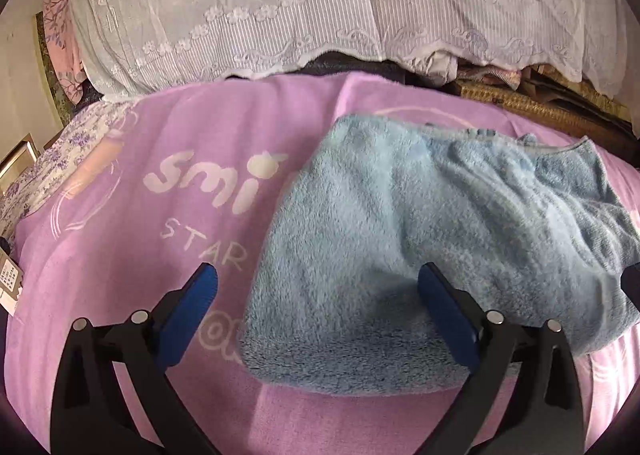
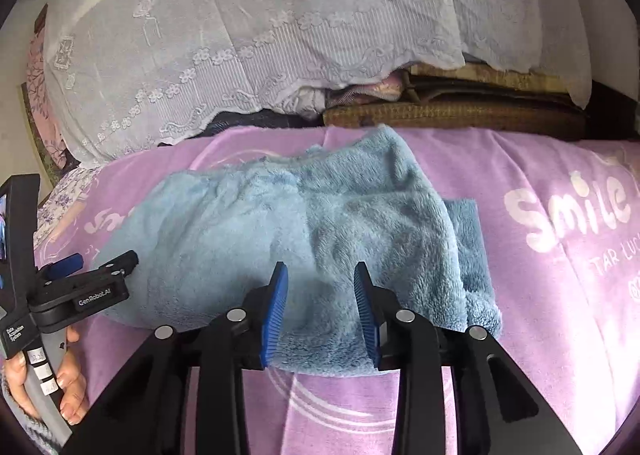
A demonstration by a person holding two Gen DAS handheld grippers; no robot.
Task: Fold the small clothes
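Note:
A fluffy light-blue garment (image 1: 400, 239) lies folded over on a pink blanket (image 1: 120, 215); it also shows in the right wrist view (image 2: 280, 231). My left gripper (image 1: 320, 275) is wide open, its jaws straddling the garment's near left corner just above it. My right gripper (image 2: 321, 275) is open with a narrower gap, hovering over the garment's near edge, holding nothing. The left gripper also shows at the left of the right wrist view (image 2: 96, 261), held by a hand. A flat blue layer (image 2: 468, 239) sticks out under the garment's right side.
The pink blanket (image 2: 560, 295) with white "smile" lettering covers the bed. A white lace cloth (image 1: 280, 7) drapes over a pile at the back. Woven mats (image 2: 460, 115) lie stacked at the back right. Floral bedding (image 1: 52, 167) shows at the far left.

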